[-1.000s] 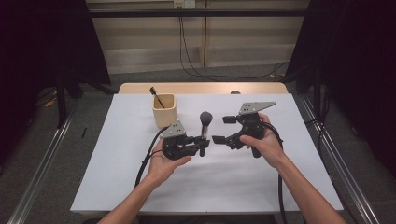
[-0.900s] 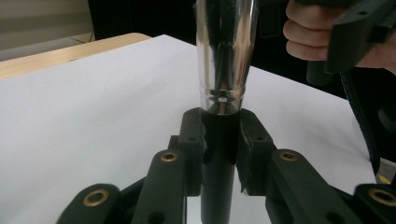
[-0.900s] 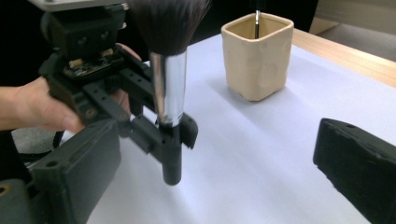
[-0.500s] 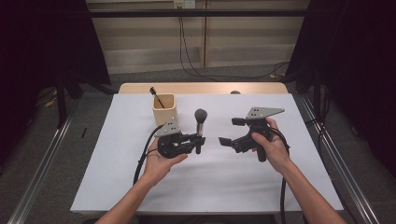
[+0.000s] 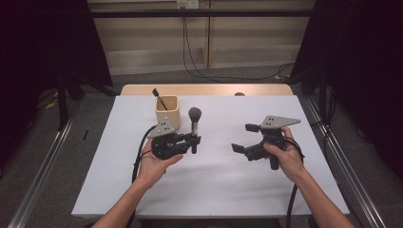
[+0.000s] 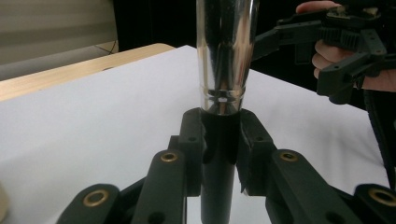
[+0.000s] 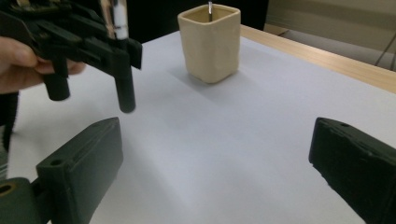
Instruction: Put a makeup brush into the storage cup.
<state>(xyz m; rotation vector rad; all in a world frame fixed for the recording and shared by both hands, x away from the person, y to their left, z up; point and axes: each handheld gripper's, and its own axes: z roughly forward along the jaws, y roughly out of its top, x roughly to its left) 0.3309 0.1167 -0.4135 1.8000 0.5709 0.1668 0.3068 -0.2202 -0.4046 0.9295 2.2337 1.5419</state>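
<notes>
The left gripper is clamping the black handle of a makeup brush, holding it upright just beside the beige cup. The right gripper is hanging with jaws spread and holding nothing, well apart from the cup.

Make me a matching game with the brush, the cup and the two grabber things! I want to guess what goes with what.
Things:
1. makeup brush
2. beige cup
3. left gripper
4. right gripper

States:
a. jaws wide apart, nothing between them
b. stands on the white table cover with a thin dark stick in it
c. held upright, fluffy head on top
d. jaws closed on a dark handle

Pairs: 1-c, 2-b, 3-d, 4-a
</notes>
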